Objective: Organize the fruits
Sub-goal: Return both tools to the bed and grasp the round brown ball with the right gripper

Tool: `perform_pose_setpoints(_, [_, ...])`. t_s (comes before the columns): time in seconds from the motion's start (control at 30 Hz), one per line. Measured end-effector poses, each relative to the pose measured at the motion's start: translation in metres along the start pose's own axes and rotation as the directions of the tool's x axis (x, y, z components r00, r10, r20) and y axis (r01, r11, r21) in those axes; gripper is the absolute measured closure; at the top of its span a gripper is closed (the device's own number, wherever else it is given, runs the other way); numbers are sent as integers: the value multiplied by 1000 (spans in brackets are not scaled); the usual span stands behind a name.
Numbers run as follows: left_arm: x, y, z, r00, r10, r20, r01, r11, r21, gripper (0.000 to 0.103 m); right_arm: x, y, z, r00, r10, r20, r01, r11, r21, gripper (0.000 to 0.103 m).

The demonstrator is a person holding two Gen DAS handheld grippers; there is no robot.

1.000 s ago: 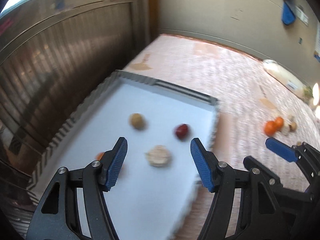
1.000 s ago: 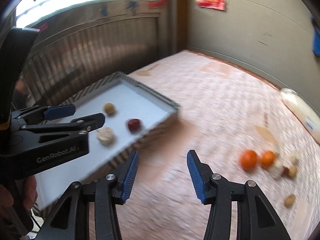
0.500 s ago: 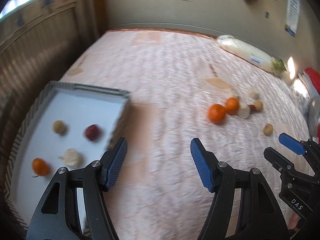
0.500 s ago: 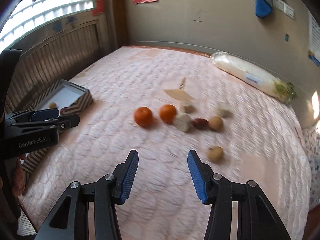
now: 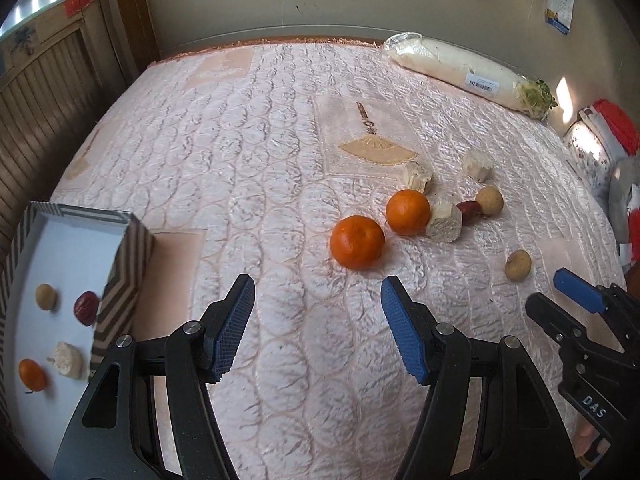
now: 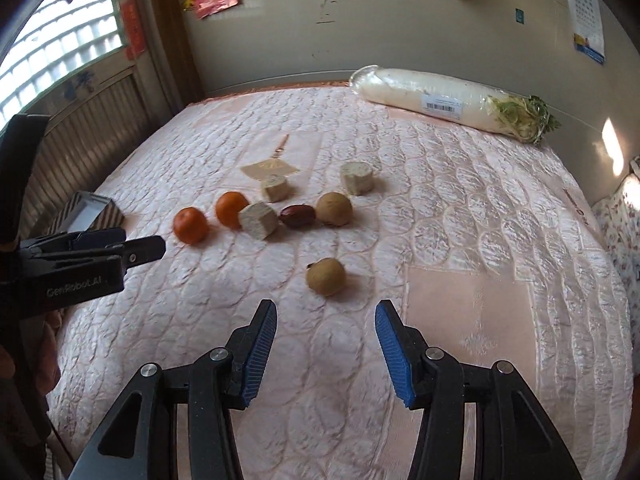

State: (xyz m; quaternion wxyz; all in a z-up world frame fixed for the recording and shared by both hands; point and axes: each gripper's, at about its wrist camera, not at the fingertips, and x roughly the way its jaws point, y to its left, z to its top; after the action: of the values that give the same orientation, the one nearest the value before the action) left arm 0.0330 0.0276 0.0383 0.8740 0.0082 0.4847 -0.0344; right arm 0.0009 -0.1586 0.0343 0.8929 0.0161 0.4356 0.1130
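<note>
Jaws of the left gripper stand wide apart and empty above the quilted bed, a nearer orange just ahead. At far left, the box holds a small orange, a red date and two pale pieces.

Right-wrist view: the right gripper is likewise spread, gripping nothing, with a brown round fruit just ahead; other fruits cluster beyond, and a wrapped radish lies by the wall.
</note>
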Motion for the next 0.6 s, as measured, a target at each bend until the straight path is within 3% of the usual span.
perform_pose_setpoints(0.3, [16,-2,10,1000,8,-15,-8,1000,-1,37,33,3,15,1000,13,-5,-14,999,-32,54])
perform_pose_setpoints(0.47, [18,-2,13,1000,6,-12,-6,1000,-5,37,39,3,18,1000,-16,-15,15,999,-50,77])
perform_pose_setpoints(0.6, [20,-4,15,1000,-3,-10,3,1000,-2,37,35,-4,14,1000,-8,-18,7,1000,-29,78])
